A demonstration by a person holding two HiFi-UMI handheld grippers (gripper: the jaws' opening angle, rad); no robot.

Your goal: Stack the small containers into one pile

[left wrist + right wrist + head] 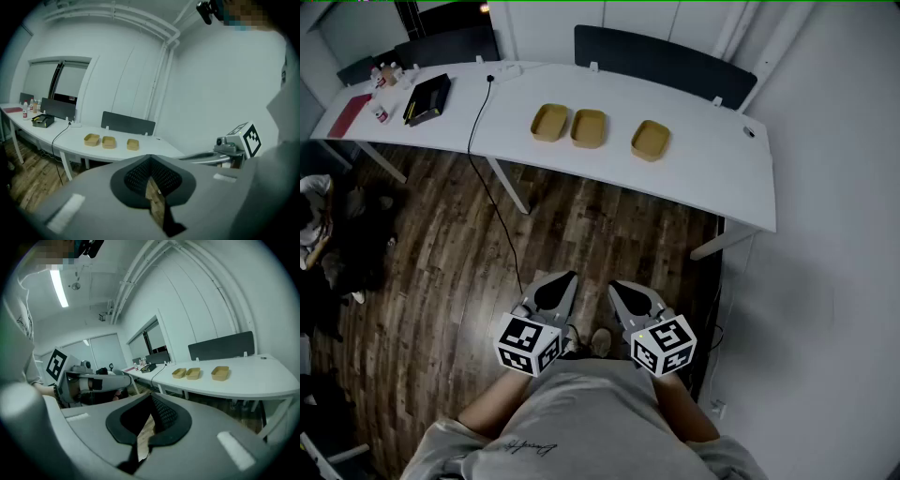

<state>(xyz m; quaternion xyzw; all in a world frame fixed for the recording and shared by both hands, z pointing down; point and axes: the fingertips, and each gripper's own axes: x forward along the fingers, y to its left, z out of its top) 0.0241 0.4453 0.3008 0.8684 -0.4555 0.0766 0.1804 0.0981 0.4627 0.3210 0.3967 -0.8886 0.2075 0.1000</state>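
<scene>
Three small tan containers sit in a row on the long white table (712, 173): left one (549, 123), middle one (589, 128) right beside it, right one (651, 140) a little apart. They also show as containers (108, 142) in the left gripper view and containers (192, 373) in the right gripper view, far off. My left gripper (569, 276) and right gripper (614, 284) hang side by side close to my body, over the wooden floor, well short of the table. Both are shut with nothing held, seen up close as the left gripper (150, 158) and the right gripper (151, 396).
A black box (427, 98), small bottles (384, 75) and a red folder (349, 114) lie on the table's left end. A black cable (478, 122) runs off the table down to the floor. Dark panels (661, 61) stand behind the table. A person (314, 220) is at the left edge.
</scene>
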